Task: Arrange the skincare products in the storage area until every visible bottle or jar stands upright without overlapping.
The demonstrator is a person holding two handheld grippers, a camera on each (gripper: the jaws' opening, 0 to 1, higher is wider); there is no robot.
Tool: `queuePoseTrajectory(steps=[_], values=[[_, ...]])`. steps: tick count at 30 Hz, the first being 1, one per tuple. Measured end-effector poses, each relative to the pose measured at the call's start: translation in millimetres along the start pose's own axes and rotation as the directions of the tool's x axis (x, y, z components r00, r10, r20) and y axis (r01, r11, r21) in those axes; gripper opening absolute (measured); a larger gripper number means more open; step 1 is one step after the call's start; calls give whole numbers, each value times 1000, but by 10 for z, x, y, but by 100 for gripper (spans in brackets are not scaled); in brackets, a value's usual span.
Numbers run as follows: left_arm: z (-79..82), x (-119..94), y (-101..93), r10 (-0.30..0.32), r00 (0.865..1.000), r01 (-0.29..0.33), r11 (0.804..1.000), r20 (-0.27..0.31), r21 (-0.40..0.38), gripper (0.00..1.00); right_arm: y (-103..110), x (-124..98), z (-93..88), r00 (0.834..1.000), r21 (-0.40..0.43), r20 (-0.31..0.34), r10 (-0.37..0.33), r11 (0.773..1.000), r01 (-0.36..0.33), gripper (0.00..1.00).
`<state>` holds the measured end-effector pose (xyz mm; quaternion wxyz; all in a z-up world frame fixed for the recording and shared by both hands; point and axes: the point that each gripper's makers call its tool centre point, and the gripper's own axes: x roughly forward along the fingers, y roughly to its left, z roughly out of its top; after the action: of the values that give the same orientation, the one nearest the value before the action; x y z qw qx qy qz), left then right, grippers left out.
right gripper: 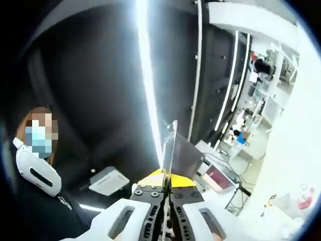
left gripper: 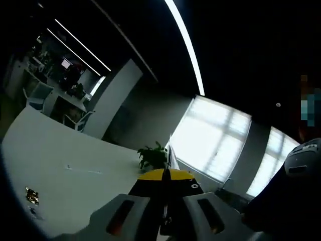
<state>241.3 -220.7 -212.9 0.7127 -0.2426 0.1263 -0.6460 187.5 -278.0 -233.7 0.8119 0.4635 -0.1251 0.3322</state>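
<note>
Dark ceiling with long strip lights (left gripper: 185, 45) runs across both views, so both cameras are tipped way up at the room. Left gripper (left gripper: 165, 201): its pale jaws are pressed together, pinching a thin flat sheet (left gripper: 172, 156) that sticks up edge-on, with a yellow-and-black part just behind. Its view also catches a smooth white table (left gripper: 65, 170), a leafy green plant (left gripper: 153, 155) and bright windows (left gripper: 213, 138). Right gripper (right gripper: 168, 206) is squeezed closed too, clamping a glossy grey sheet (right gripper: 181, 154) that looks like clear plastic film. That side has a person (right gripper: 35, 165) wearing white headphones, plus cluttered desks (right gripper: 251, 125) far off. Can't make out any skincare bottles or jars, so can't tell where they are.
</note>
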Motion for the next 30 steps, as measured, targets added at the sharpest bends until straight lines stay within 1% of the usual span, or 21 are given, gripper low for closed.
queuePoseTrajectory(steps=[1, 3, 4, 5, 6, 9, 11, 12, 15, 16, 19, 20, 21, 23, 24, 25, 26, 28, 29, 30], values=[[-47, -9, 21, 8, 1000, -7, 1000, -23, 19, 1, -1, 4, -7, 1000, -14, -22, -8, 1000, 8, 0], [-145, -22, 21, 0, 997, 3, 999, -71, 42, 1, -9, 3, -17, 998, -40, -55, -20, 999, 17, 0], [-170, -26, 26, -1, 997, 4, 999, -83, 40, 3, -20, 0, -18, 998, -40, -64, -25, 999, 22, 0], [-249, -41, 25, -12, 993, 15, 1000, -121, 25, 5, -39, -9, -22, 997, -41, -76, -31, 999, 28, 0], [-283, -34, 33, -14, 992, 18, 999, -128, 29, 7, -52, -14, -20, 996, -39, -79, -34, 999, 31, 0], [-510, -49, 60, -9, 978, 21, 998, -211, 55, 14, -83, -32, -11, 995, -4, -94, -36, 999, 36, 0], [-616, -40, 43, -21, 972, 34, 998, -233, 52, 17, -88, -27, -11, 993, 1, -110, -34, 999, 34, 0], [-656, -42, 32, -29, 970, 41, 998, -242, 47, 17, -79, -28, -53, 987, 5, -160, -21, 1000, 23, 0], [-788, -54, -43, -86, 959, 93, 996, -271, 10, 17, -60, -13, -103, 972, 20, -236, 2, 1000, 3, 0], [-803, -55, -51, -92, 959, 97, 995, -270, 5, 15, -65, -3, -115, 963, 35, -270, 5, 999, 5, 0], [-837, -67, -60, -103, 960, 101, 995, -260, -21, 12, -98, 50, -92, 951, 39, -309, -5, 999, 18, 0], [-842, -66, -80, -103, 963, 99, 995, -250, -31, 11, -96, 63, -87, 949, 37, -314, -1, 999, 14, 0], [-831, -65, -94, -99, 969, 90, 995, -225, -50, 9, -101, 72, -87, 947, 42, -321, 2, 999, 12, 0], [-782, -73, -81, -86, 980, 72, 994, -181, -81, 6, -125, 81, -104, 946, 50, -325, -1, 999, 19, 0], [-749, -85, -66, -82, 985, 66, 992, -151, -110, 7, -130, 84, -122, 945, 56, -326, 1, 998, 18, 0], [-744, -96, -51, -77, 987, 60, 991, -142, -122, 6, -133, 86, -141, 946, 59, -325, 1, 998, 19, 0], [-767, -120, -39, -72, 986, 55, 992, -148, -118, 6, -144, 91, -165, 947, 66, -322, -1, 998, 23, 0], [-758, -164, -8, -68, 988, 51, 991, -140, -126, 1, -170, 96, -204, 945, 66, -327, -9, 997, 32, 0], [-756, -175, -2, -66, 989, 48, 990, -135, -134, 1, -184, 97, -210, 945, 60, -325, -14, 998, 36, 0], [-760, -181, 11, -49, 991, 34, 992, -123, -120, 1, -194, 107, -220, 945, 32, -325, -21, 999, 34, 0]])
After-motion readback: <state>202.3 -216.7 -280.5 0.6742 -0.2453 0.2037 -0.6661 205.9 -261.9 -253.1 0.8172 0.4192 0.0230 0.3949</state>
